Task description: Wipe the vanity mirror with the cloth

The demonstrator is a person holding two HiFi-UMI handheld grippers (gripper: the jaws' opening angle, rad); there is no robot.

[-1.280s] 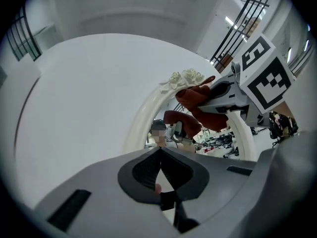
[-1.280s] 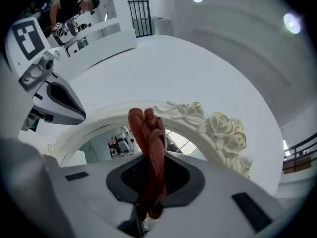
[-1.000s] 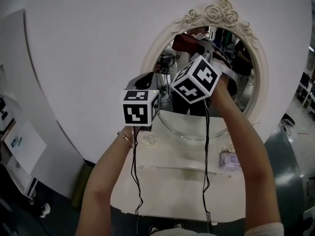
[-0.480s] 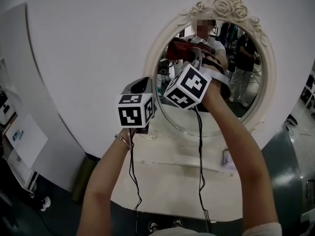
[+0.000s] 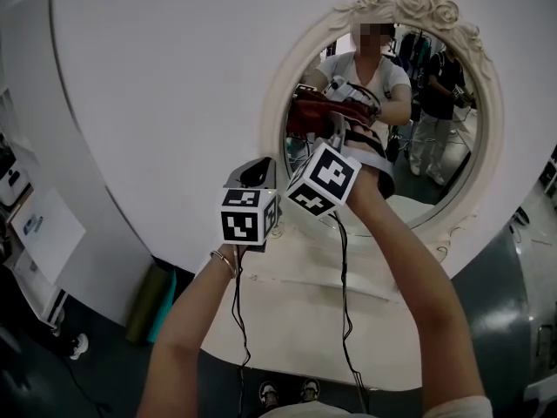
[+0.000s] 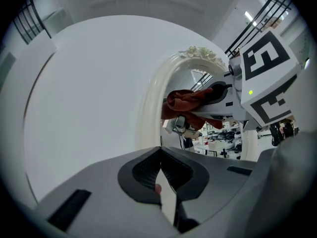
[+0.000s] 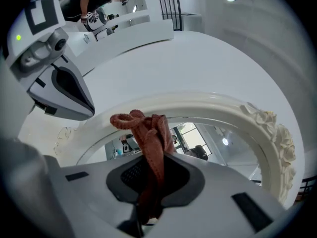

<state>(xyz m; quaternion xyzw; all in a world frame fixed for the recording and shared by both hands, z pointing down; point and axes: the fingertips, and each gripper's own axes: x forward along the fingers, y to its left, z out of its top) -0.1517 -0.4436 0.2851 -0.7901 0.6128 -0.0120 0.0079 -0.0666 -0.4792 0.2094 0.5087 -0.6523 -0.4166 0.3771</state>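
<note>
Right tool (image 7: 151,182) pinched the cloth (image 7: 147,133) at the mirror (image 5: 435,146) for wiping; left tool (image 6: 161,182) hung closed, empty

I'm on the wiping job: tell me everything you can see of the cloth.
The cloth is rust-red fabric, soft-looking, bunched into twisted folds. The right tongs are shut on its lower part, so a crumpled bundle sticks out beyond the jaws. In the head view that bundle sits at the left side of the mirror, close to the cream frame, and it seems to press on the glass, where its reflection meets it.
</note>
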